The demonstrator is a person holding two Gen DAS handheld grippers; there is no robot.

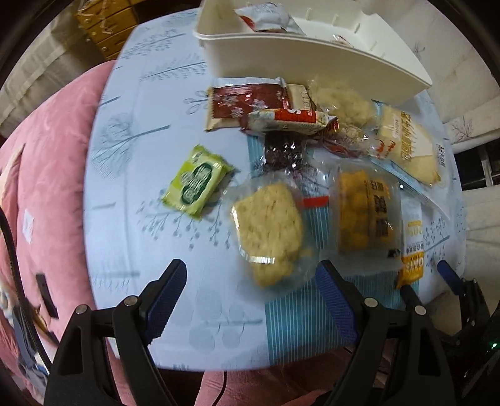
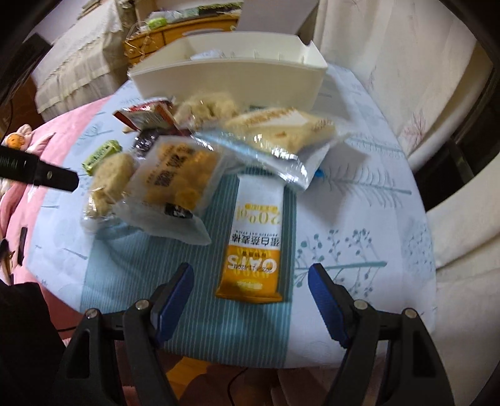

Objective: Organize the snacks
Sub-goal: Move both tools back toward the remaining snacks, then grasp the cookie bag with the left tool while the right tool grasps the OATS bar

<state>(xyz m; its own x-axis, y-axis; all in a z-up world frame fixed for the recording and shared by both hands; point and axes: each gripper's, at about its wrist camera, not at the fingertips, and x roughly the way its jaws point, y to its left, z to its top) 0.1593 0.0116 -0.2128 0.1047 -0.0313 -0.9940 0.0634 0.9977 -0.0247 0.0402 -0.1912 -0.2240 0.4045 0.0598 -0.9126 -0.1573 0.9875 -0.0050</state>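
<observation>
Several snack packets lie on a small table. A white divided organizer box stands at the far side with a red-white packet inside; it also shows in the right wrist view. My left gripper is open and empty, just short of a clear-wrapped rice cracker. A green packet lies to its left. My right gripper is open and empty, its fingers either side of the near end of an orange-white oat bar. A yellow puff packet lies left of it.
The table has a pale blue patterned cloth. A pink cushion borders it on the left. A cream sandwich cracker pack and brown packets lie near the box. A wooden cabinet stands behind.
</observation>
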